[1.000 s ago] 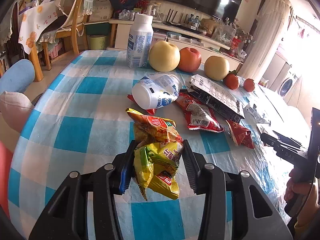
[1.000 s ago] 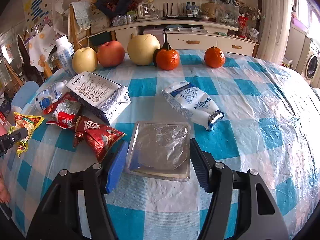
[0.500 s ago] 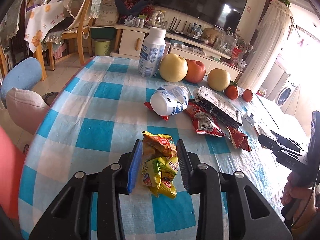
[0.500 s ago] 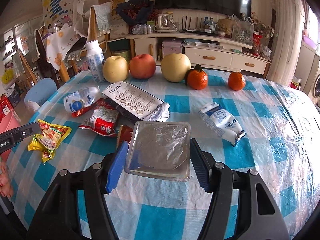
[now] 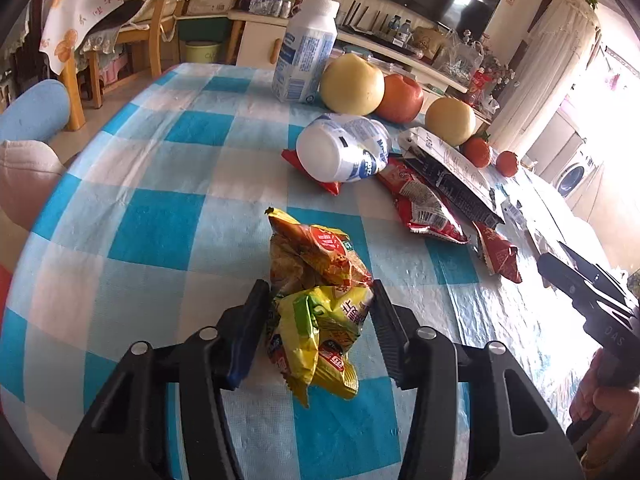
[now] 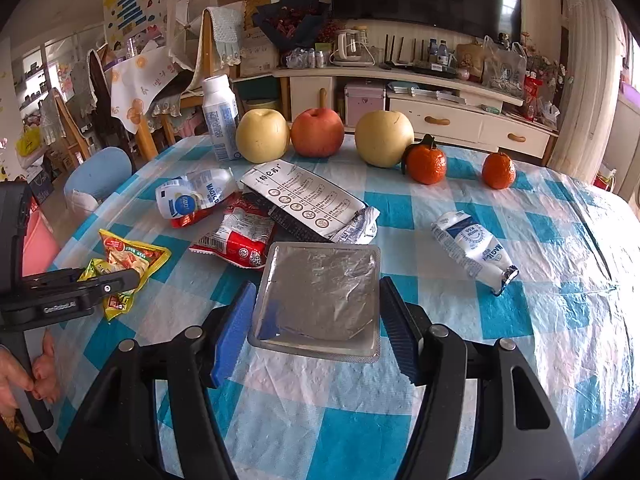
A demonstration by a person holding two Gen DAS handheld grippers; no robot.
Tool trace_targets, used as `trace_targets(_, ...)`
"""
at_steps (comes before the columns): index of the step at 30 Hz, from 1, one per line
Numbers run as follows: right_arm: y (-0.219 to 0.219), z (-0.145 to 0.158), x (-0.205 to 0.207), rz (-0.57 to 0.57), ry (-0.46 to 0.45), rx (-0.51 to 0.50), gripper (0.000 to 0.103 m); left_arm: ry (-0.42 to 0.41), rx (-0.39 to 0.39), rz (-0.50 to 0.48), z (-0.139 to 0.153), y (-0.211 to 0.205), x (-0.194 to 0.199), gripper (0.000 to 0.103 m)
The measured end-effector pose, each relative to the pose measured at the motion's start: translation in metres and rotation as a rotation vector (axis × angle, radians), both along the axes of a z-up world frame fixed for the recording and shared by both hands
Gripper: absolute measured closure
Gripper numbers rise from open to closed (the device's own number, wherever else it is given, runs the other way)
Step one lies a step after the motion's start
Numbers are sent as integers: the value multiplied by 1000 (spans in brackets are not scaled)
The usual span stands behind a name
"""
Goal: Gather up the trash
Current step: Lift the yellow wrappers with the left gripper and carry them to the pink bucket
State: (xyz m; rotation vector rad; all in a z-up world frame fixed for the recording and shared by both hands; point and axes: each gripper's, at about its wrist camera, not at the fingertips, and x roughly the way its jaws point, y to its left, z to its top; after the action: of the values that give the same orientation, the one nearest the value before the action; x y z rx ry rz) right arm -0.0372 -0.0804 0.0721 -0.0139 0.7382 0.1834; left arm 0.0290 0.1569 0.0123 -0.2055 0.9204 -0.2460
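My left gripper (image 5: 320,312) is shut on a crumpled yellow and orange snack wrapper (image 5: 320,280), held just above the checked tablecloth (image 5: 160,184). The wrapper also shows in the right wrist view (image 6: 128,260), with the left gripper (image 6: 72,292) on it. My right gripper (image 6: 316,312) is shut on a flat silver foil tray (image 6: 320,288), held level above the table. A tipped white bottle (image 5: 344,152), red wrappers (image 5: 424,208), a black and white pouch (image 6: 308,204) and a flattened white milk pouch (image 6: 472,248) lie on the table.
An upright white bottle (image 6: 218,120), two pears (image 6: 262,140), an apple (image 6: 318,132) and two tangerines (image 6: 426,164) stand along the far edge. A wooden chair (image 5: 132,32) and blue stool (image 5: 32,108) are beyond the table on the left.
The left gripper dipped toward the table with the yellow wrapper still held. The right gripper lifted and drew back with the foil tray, showing more of the table.
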Motion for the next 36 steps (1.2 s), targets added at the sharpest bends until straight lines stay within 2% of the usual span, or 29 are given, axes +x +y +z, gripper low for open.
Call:
trace_targets(1, 2, 0, -1, 7, -2, -1, 40, 6, -2, -5, -1, -1, 1, 55)
trace_targets(2, 4, 1, -2, 13, -4, -2, 40, 4, -5, -8, -1, -2, 1, 64)
trace_targets(3, 6, 2, -3, 21, -6, -3, 40, 2, -3, -6, 0, -3, 1, 68)
trace_targets(6, 16, 3, -5, 46, -11, -13, 40, -15, 0, 3, 4, -1, -3, 70)
trace_targets(19, 67, 11, -14, 144, -18, -37, 40, -127, -19, 117, 47, 53, -24, 72)
trace_targets(25, 99, 25, -16, 207, -27, -10, 40, -159, -23, 194, 64, 88, -36, 72)
trace_targets(31, 140, 40, -19, 284, -41, 32, 40, -193, -39, 317, 79, 137, -54, 72)
trace_targets(36, 187, 55, -22, 380, -60, 44, 40, -213, -52, 460, 88, 189, -73, 72)
